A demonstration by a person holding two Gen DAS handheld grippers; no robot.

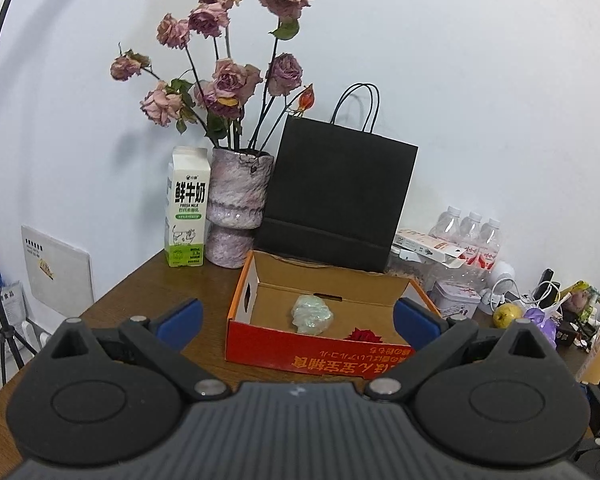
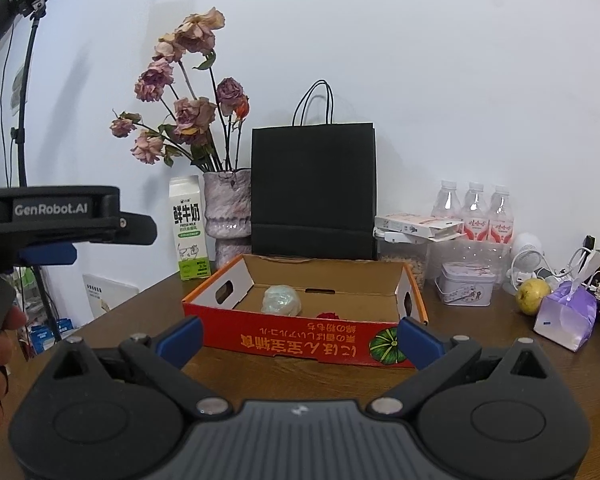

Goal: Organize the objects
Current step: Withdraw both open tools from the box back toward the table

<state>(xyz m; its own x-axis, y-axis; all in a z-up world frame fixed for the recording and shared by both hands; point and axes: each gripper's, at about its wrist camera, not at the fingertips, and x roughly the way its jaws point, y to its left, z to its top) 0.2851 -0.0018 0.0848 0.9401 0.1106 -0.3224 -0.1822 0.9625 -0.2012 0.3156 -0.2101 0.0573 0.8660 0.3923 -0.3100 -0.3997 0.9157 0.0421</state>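
2 hand-held grippers, left (image 1: 298,322) and right (image 2: 298,338), hover level, jaws apart, before the orange box (image 2: 300,344).

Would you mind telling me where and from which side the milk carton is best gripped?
Grip the milk carton across its flat side panels at mid-height, coming in from the front. It stands upright, with the vase close on its right, so a level frontal approach with the open left gripper looks the least obstructed.
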